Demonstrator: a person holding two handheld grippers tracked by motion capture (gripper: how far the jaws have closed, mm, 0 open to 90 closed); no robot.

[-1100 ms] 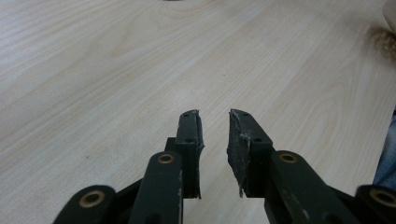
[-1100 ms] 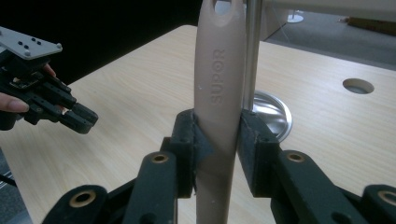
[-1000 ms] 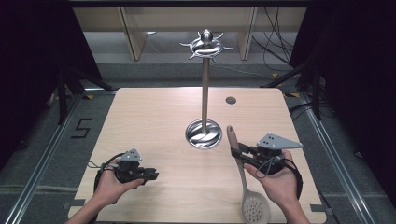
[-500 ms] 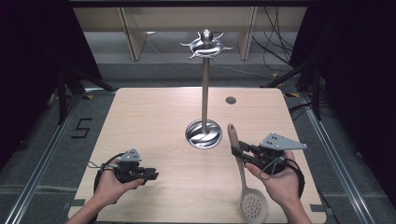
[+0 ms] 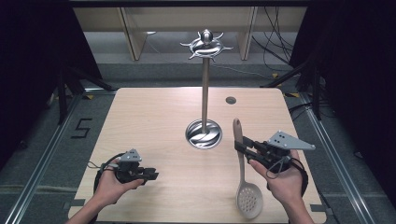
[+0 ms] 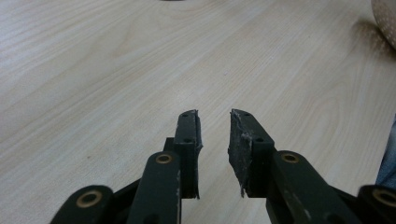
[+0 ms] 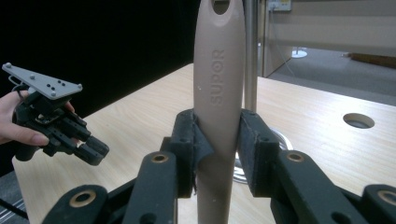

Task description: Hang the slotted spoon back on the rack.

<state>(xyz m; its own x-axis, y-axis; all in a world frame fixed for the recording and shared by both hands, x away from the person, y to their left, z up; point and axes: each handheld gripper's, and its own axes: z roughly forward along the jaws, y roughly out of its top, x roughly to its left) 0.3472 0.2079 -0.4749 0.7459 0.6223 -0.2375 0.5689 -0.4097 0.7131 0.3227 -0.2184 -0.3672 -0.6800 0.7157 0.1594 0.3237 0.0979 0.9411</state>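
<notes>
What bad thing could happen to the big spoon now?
The right gripper pinches the spoon on its smooth handle, far from the heavy holed bowl, so it might swing or slip out. The tall metal stand is close by; the handle tip could bump its pole and perhaps wobble it. The left gripper is open and apart, so it probably could not catch the spoon.

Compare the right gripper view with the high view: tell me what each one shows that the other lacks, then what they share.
Right gripper view alone: the SUPOR lettering on the handle and the hanging hole at its tip.

High view alone: the skimmer's perforated bowl and the stand's hooked crown.

Both: the right gripper clamped on the skimmer handle, the left gripper, the stand's pole, the table hole.
</notes>
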